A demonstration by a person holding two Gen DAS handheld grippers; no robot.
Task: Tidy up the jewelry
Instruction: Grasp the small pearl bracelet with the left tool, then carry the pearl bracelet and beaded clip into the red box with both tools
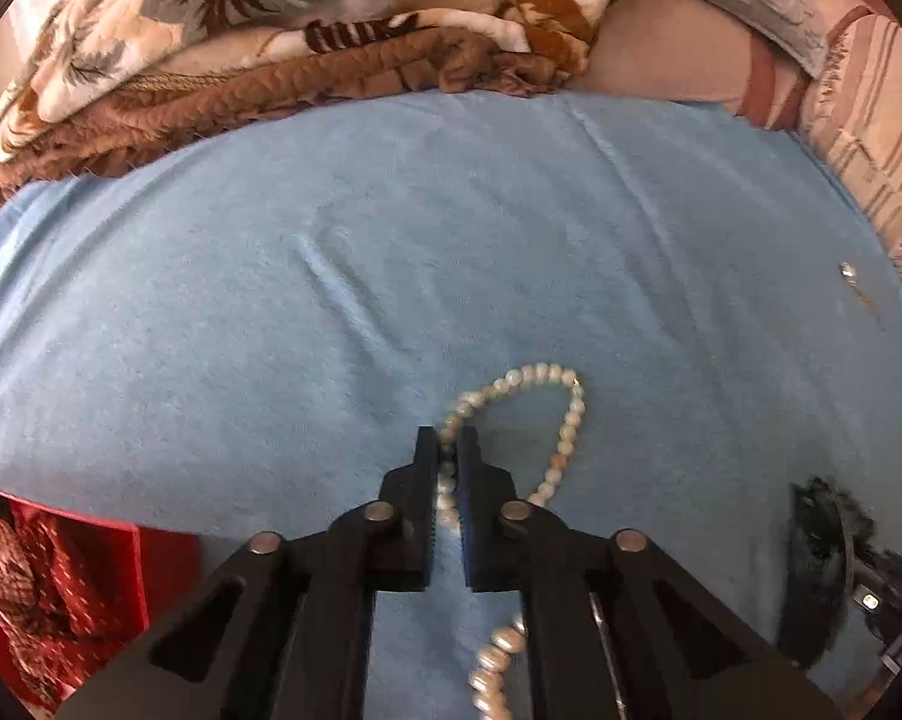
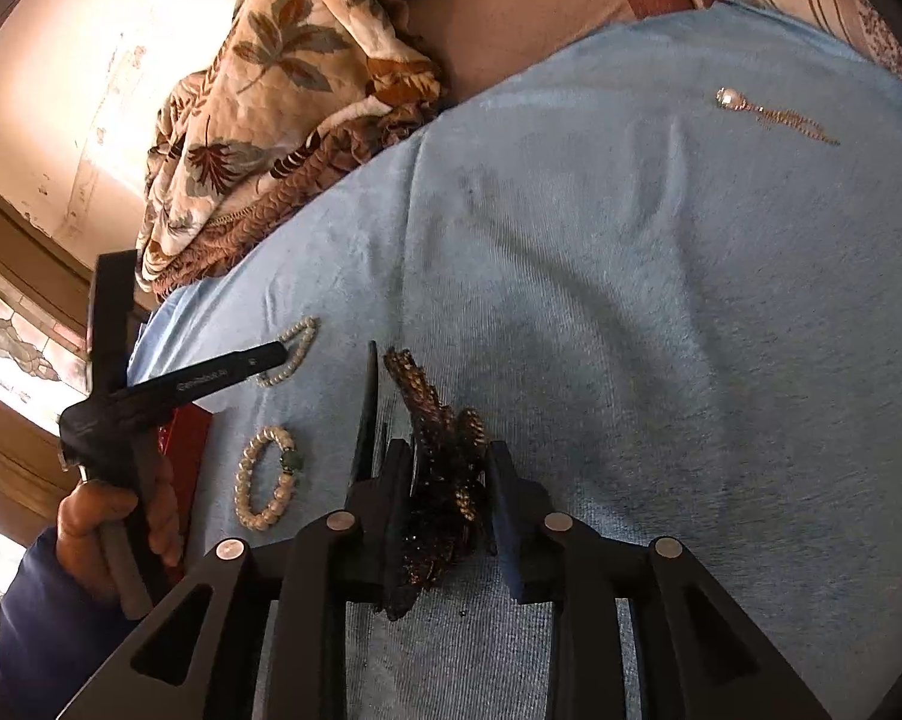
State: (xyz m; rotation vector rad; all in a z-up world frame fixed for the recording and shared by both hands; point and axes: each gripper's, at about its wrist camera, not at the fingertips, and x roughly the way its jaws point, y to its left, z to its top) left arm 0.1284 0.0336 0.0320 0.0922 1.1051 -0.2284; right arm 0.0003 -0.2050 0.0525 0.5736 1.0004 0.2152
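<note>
A white pearl necklace (image 1: 562, 414) lies looped on the blue towel (image 1: 390, 276). My left gripper (image 1: 447, 439) is shut on one strand of it, and more pearls trail under the jaws toward the camera. In the right wrist view the left gripper (image 2: 273, 355) points down at the same pearl necklace (image 2: 297, 345). My right gripper (image 2: 449, 451) holds a dark beaded hair ornament (image 2: 444, 462) with gold beads, pads against both of its sides. The ornament (image 1: 814, 546) stands on edge at the lower right of the left wrist view.
A pearl bracelet (image 2: 264, 483) with a green bead lies left of the right gripper. A pendant on a gold chain (image 2: 772, 114) lies far right. A red box (image 1: 60, 588) sits at the towel's left edge. A floral blanket (image 1: 258, 30) is piled behind. A hand (image 2: 108, 516) grips the left tool.
</note>
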